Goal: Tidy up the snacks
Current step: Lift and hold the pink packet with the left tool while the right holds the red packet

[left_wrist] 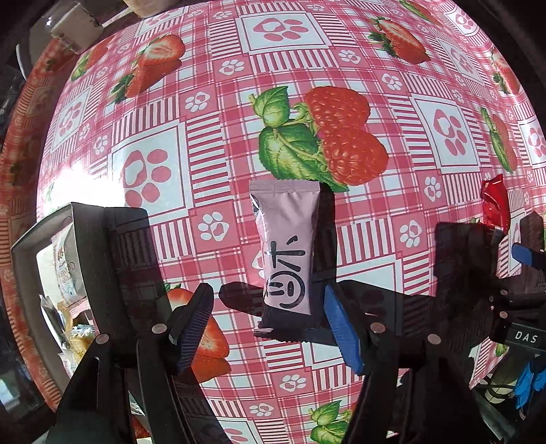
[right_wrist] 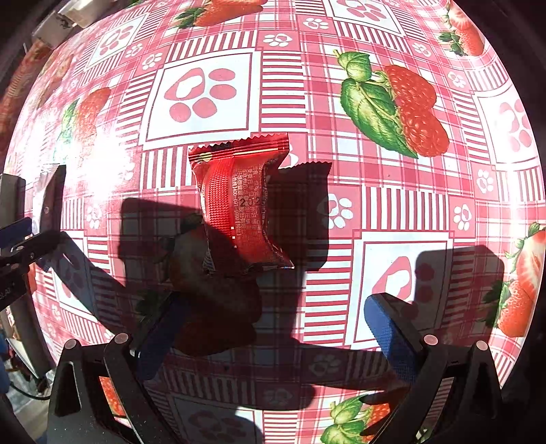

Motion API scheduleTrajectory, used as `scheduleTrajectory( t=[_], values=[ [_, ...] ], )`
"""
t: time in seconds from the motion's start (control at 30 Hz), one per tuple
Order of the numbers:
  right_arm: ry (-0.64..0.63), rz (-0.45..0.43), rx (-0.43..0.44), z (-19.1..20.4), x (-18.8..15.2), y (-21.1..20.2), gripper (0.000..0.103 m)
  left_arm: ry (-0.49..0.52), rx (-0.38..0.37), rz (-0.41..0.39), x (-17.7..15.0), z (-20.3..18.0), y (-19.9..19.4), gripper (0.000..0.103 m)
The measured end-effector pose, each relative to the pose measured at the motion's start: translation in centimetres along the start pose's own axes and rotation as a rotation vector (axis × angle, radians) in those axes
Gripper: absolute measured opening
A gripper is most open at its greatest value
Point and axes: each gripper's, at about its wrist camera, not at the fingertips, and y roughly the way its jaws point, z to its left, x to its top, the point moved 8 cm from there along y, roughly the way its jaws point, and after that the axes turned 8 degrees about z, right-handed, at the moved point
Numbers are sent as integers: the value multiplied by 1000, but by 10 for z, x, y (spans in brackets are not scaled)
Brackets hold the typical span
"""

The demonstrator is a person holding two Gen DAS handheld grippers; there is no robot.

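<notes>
A pale pink snack packet [left_wrist: 288,252] with black characters lies on the strawberry-print tablecloth, its near end between the blue pads of my left gripper [left_wrist: 269,328], which is open and not touching it. A red snack packet [right_wrist: 240,201] lies on the cloth ahead of my right gripper [right_wrist: 273,328], which is open and empty; its near end lies in shadow. The red packet also shows at the right edge of the left wrist view [left_wrist: 494,205], with the right gripper [left_wrist: 525,254] beside it.
A grey open box [left_wrist: 41,259] holding several wrapped snacks stands at the left of the left wrist view, near the table's edge. A white object [left_wrist: 73,29] sits at the far left corner. The left gripper shows at the left edge of the right wrist view [right_wrist: 20,235].
</notes>
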Motion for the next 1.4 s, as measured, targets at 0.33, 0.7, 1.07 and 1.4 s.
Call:
scheduleTrajectory(
  t=[0.33, 0.7, 1.07, 1.4],
  values=[
    [11, -41, 1, 1, -10, 2, 103, -14, -69, -14, -16, 39, -2, 79],
    [41, 16, 33, 6, 21, -16, 103, 37, -43, 2, 40, 21, 2, 86],
    [20, 61, 4, 16, 28, -3, 103, 32, -49, 13, 43, 34, 17, 103],
    [16, 42, 4, 13, 30, -4, 103, 26, -51, 12, 48, 29, 17, 103]
  ],
)
